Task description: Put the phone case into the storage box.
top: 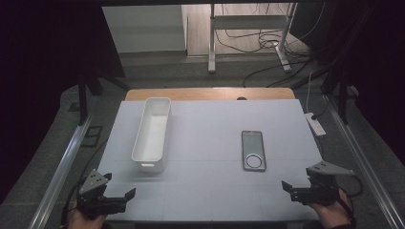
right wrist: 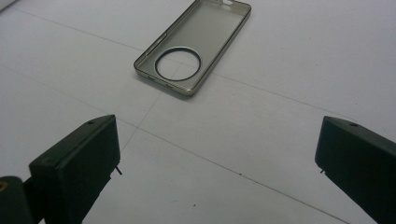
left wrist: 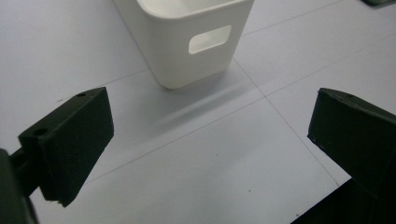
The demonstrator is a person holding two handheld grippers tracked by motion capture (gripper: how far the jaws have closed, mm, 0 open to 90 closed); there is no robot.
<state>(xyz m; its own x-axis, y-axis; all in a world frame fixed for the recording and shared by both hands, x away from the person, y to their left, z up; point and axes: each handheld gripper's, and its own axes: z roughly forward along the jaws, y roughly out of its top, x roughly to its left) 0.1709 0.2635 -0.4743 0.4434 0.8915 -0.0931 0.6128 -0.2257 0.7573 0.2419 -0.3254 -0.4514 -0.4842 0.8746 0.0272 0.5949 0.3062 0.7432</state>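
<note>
A long white bin point(top: 153, 133) with a handle slot stands left of centre on the white table top; its near end point(left wrist: 196, 42) rises just beyond my left gripper's jaws. A clear phone case point(top: 253, 150) with a round ring lies flat right of centre, and I see the case point(right wrist: 194, 46) ahead of my right gripper. At the near left corner my left gripper point(top: 119, 198) is open, nothing between its jaws. My right gripper point(top: 293, 191) sits open at the near right corner, also with nothing in it.
The white mat point(top: 210, 191) covers a wooden table whose far edge point(top: 210, 93) shows. A white power strip point(top: 315, 123) lies off the right edge. Metal rails point(top: 367, 167) run along both sides. A desk frame and cables stand on the floor beyond.
</note>
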